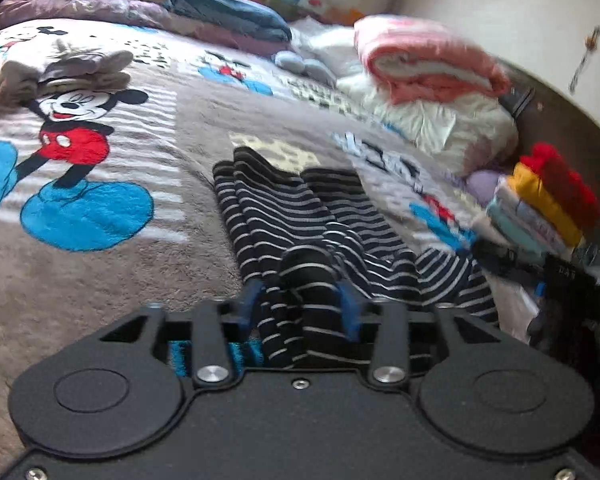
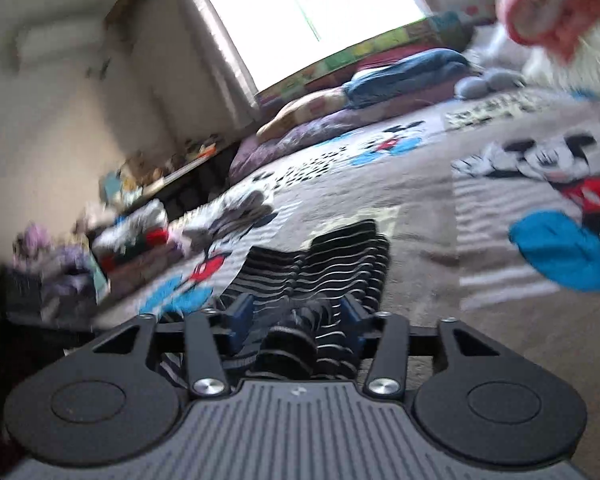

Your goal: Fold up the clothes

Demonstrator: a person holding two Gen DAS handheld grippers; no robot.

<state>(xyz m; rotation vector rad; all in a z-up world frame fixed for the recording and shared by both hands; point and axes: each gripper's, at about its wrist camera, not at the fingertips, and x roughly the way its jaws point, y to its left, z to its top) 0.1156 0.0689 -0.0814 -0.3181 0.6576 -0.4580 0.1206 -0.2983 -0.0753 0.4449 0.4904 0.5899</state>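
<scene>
Spread on the blanket (image 1: 100, 280): striped garment (image 1: 284, 208), long axis running away from both cameras. Near end bunched up between blue fingers (image 1: 350, 312) of left gripper (image 1: 300, 304), pinched there. Same at right gripper (image 2: 296, 316): fabric wadded between narrowly parted fingers (image 2: 240, 316), clamped.

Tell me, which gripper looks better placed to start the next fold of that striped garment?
Neither clearly: left gripper and right gripper each pinch a bunch of the striped garment on the blanket.
</scene>
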